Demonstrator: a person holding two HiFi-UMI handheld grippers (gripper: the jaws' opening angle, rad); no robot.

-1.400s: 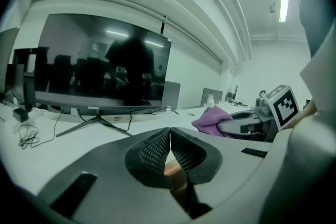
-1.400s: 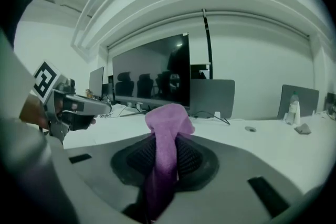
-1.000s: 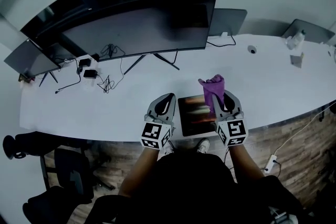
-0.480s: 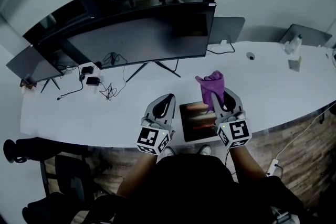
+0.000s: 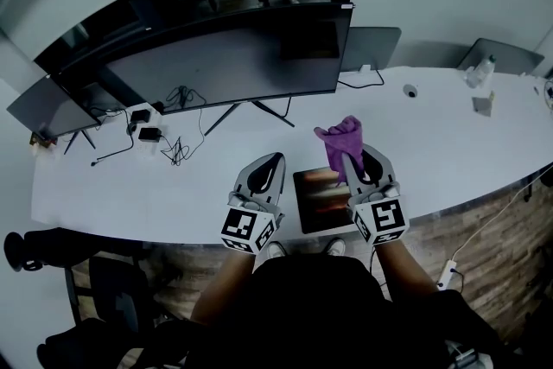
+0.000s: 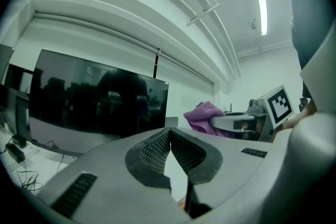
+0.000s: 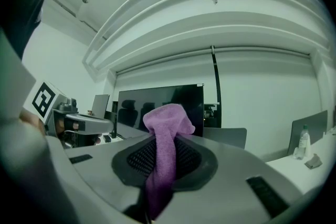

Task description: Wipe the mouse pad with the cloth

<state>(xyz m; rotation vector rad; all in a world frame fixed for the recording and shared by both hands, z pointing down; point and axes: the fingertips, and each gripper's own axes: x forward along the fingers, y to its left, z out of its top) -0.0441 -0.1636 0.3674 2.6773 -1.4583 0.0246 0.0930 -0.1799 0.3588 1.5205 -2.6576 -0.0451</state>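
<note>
The right gripper (image 5: 356,160) has drifted slightly left, its ribbed pads pinching the fuzzy purple cloth (image 5: 340,138) by the far right corner of the glossy rectangular mouse pad (image 5: 318,201), which lies at the desk's (image 5: 432,134) near edge. The left gripper's (image 5: 270,162) own view alone shows its jaws touching, with nothing between them.

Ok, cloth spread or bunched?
Bunched: the cloth is clamped between the fingers of the right gripper, a crumpled tuft poking past them.
</note>
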